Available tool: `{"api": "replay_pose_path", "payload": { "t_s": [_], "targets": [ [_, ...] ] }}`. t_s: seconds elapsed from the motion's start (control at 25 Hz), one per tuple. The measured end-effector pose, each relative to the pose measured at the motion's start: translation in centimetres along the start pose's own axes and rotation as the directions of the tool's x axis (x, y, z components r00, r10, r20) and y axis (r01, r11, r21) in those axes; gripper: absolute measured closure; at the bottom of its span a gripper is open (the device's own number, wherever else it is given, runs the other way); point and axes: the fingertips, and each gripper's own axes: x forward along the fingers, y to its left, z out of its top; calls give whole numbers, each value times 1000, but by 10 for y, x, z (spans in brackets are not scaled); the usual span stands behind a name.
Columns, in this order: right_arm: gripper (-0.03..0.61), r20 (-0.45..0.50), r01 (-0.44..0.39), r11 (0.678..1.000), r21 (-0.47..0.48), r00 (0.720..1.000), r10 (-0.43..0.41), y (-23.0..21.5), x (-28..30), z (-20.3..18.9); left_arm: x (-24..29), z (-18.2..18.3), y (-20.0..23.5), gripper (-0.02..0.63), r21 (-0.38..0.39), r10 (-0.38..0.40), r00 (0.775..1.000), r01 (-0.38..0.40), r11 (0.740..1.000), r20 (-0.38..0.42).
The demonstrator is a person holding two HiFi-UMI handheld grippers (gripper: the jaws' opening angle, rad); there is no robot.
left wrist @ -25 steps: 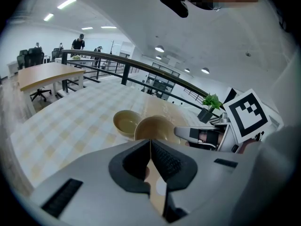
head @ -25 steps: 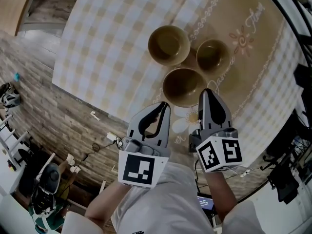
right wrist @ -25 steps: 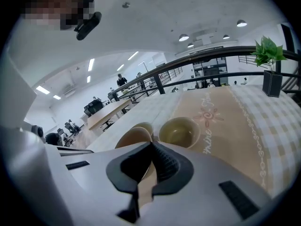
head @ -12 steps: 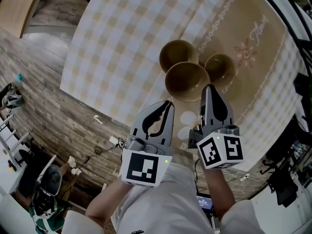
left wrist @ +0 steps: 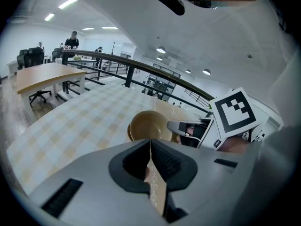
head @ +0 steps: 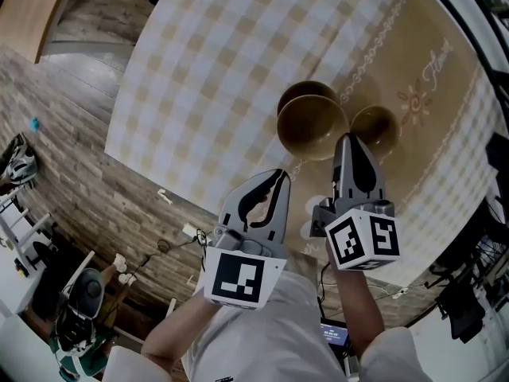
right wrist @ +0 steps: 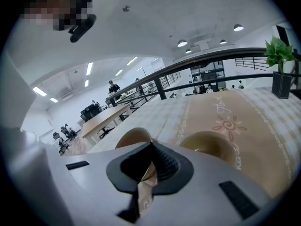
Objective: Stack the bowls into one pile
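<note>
Three tan bowls are on or over the checked tablecloth (head: 215, 70). My right gripper (head: 347, 143) is shut on the near right rim of the largest bowl (head: 310, 126), which hangs partly over a second bowl (head: 306, 91) behind it. A smaller bowl (head: 375, 130) stands to the right, apart. The right gripper view has the held bowl's rim (right wrist: 131, 136) between the jaws and the small bowl (right wrist: 207, 142) beside it. My left gripper (head: 274, 180) is shut and empty, near the table's front edge; its view looks at the held bowl (left wrist: 148, 125).
The round table's front edge (head: 199, 201) runs just beyond my left gripper, with plank floor (head: 71, 173) below. A potted plant (right wrist: 281, 76) stands at the table's far right. A desk (left wrist: 42, 74) and a railing (left wrist: 141, 67) lie beyond.
The bowl in my right gripper has moved away from me and now overlaps the far left bowl. Both grippers have shifted right in the view with it.
</note>
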Motion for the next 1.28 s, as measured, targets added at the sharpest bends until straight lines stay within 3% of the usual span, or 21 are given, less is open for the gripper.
{"api": "replay_pose_path", "payload": {
  "t_s": [0.6,1.28],
  "targets": [
    [538,5,35,998,-43,999,-35,-6,16,-8,0,-8,7,586,12,7,1000,-7,1000,-27],
    [538,23,4,997,-73,1000,-2,-5,-53,5,-30,9,-29,586,34,4,1000,-5,999,23]
  ]
}}
